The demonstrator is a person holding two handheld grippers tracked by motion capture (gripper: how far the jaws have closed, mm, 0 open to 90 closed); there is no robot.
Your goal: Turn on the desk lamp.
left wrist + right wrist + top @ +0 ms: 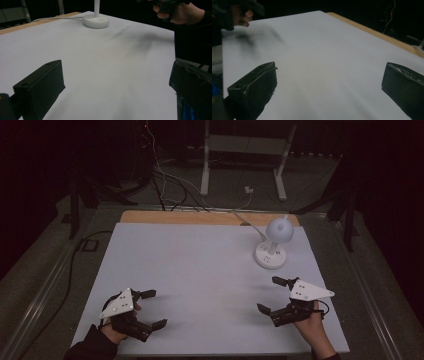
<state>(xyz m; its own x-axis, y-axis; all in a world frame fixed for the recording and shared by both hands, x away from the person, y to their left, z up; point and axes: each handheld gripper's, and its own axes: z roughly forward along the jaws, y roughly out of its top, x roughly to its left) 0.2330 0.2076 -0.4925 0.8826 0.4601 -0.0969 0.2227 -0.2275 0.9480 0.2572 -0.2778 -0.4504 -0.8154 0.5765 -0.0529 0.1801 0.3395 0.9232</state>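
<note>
Two grippers were in play, one in each hand. The left gripper (152,309) sat at about seven o'clock on the table, held by the left hand (116,330), its two black jaws spread wide with nothing between them. The right gripper (271,295) sat at about five o'clock, held by the right hand (311,321), and its two jaws also stood wide apart and empty. Each carried one grey three-cornered plate on top. The two grippers were well apart, both hovering low over the near edge of the white sheet (200,275).

In the left gripper view, its own two jaws framed bare sheet, with the other hand at two o'clock. In the right gripper view, the other hand showed at ten o'clock.

One white desk lamp (272,245) stood on the sheet at about one o'clock, near the right gripper but apart from it. It had one round base (96,21), and one round head. One white cord (57,18) ran from the base toward the far edge. One strip of wooden table (200,217) showed past the sheet at twelve o'clock.
</note>
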